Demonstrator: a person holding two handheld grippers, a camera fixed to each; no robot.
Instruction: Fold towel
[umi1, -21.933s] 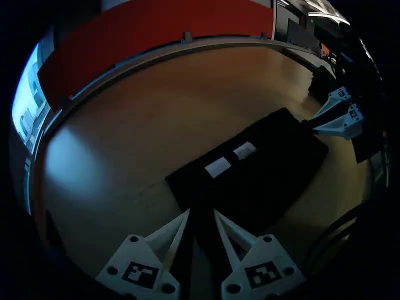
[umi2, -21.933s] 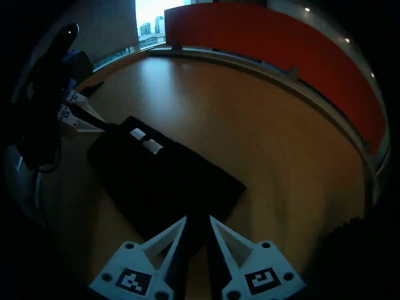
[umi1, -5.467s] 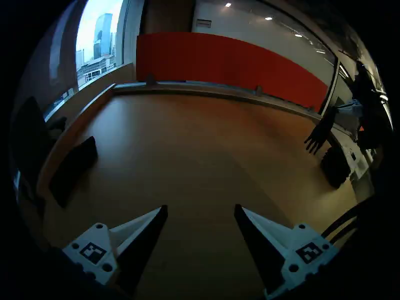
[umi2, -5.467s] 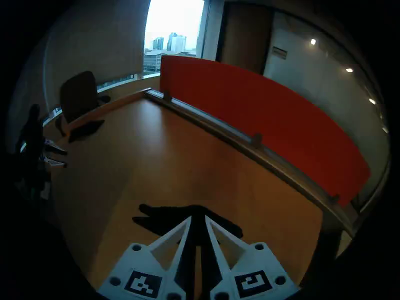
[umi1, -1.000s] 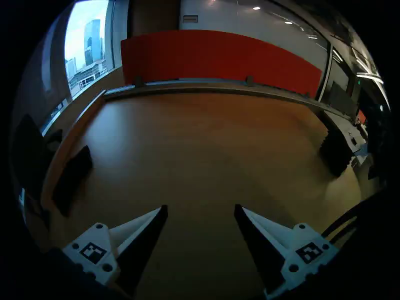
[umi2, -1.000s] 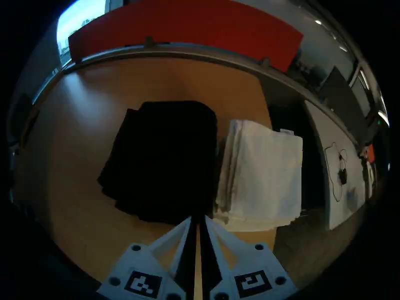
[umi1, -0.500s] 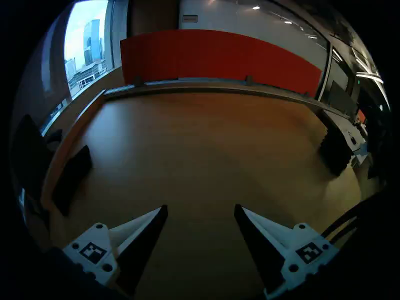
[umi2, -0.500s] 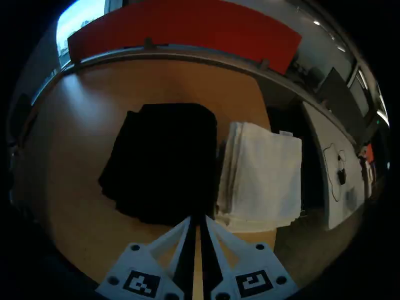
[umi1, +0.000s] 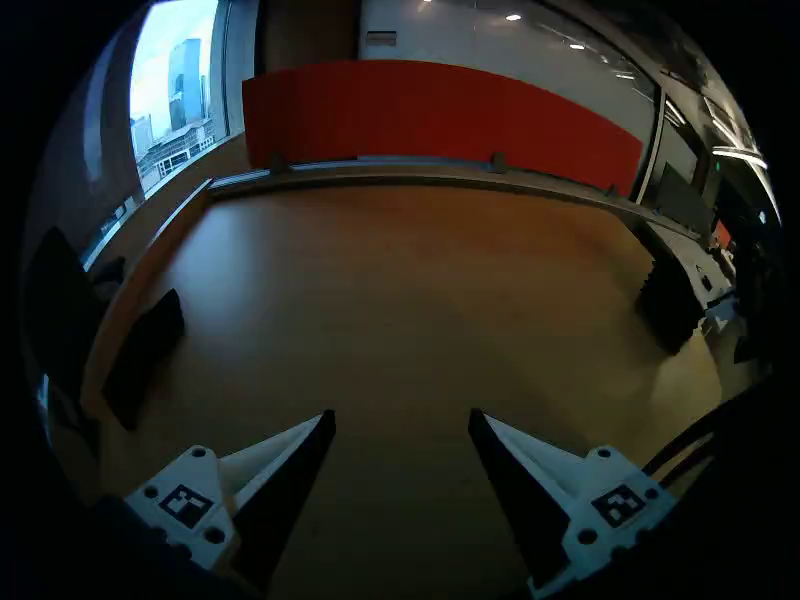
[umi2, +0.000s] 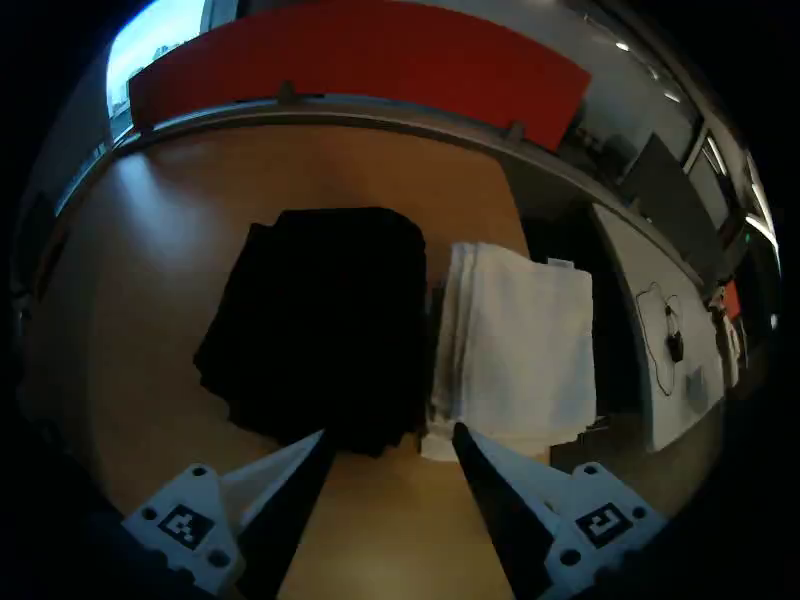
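Two piles on brown wooden table (umi2: 150, 250): folded black towel (umi2: 325, 325) just beside stacked white towels (umi2: 515, 345). Right gripper (umi2: 390, 435) wide open, empty, near black pile's front edge; left gripper (umi1: 400, 415) equally open, empty, over bare tabletop. Fold seemingly done; next, fetching another towel.

Left gripper view sits low over the wooden table (umi1: 400, 300), looking nearly level across it to the red partition (umi1: 440, 110) and the window (umi1: 175, 90). Right gripper view tips steeply down, close on the black towel pile (umi2: 320, 320) and white towel pile (umi2: 520, 340). Both catch table and partition.
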